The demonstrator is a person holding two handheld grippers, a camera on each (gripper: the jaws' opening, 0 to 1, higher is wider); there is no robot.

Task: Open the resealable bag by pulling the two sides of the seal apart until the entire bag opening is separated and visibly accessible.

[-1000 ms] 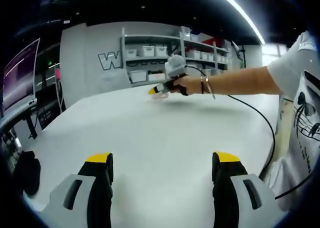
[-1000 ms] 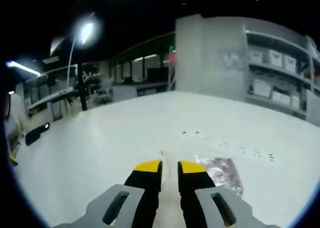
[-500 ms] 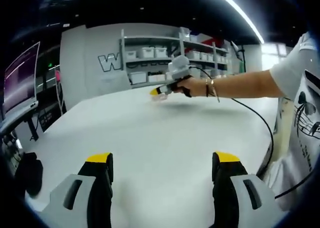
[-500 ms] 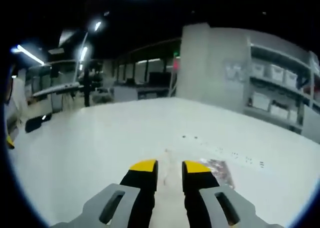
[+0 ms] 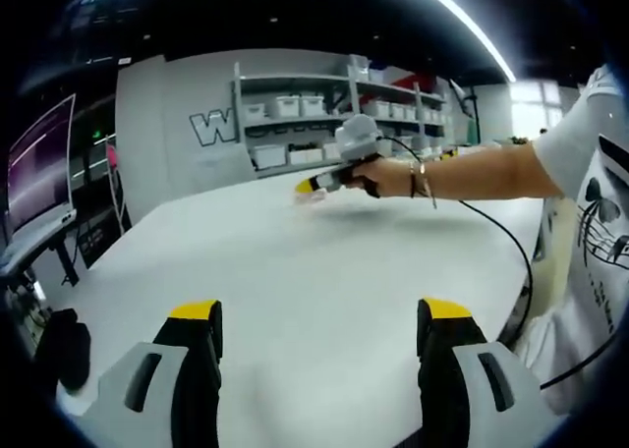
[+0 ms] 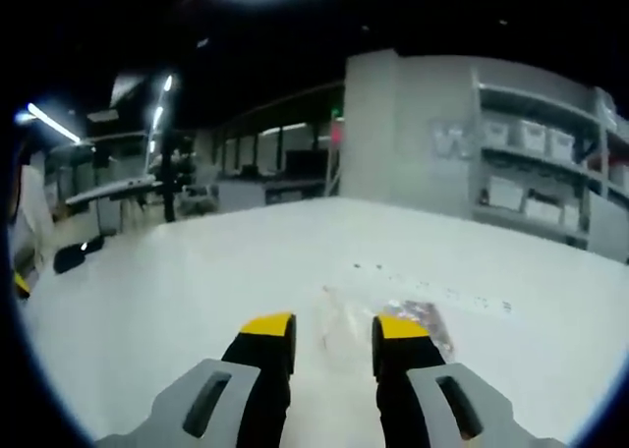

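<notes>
both grippers have grey moulded bodies with black fingers capped in yellow. left gripper (image 5: pixel 320 320) hangs low over the white table (image 5: pixel 295 271) with its jaws spread wide and nothing between them; the tabletop under it is smooth, matte and bare. right gripper (image 6: pixel 329 330) has its jaws parted by a modest gap, also holding nothing, its tips hovering just above the near end of the resealable bag (image 6: pixel 393 320). that bag lies flat on the table, a thin clear plastic pouch, glossy and slightly crinkled, with a dark reddish patch of contents showing beside the right-hand finger. in the left gripper view the right gripper appears far across the table, gripped by a hand (image 5: pixel 378 176) with bracelets on the wrist, a black cable (image 5: pixel 511 247) trailing back in a curve. beyond stand grey metal shelves (image 5: pixel 324 114) loaded with pale boxy bins.
</notes>
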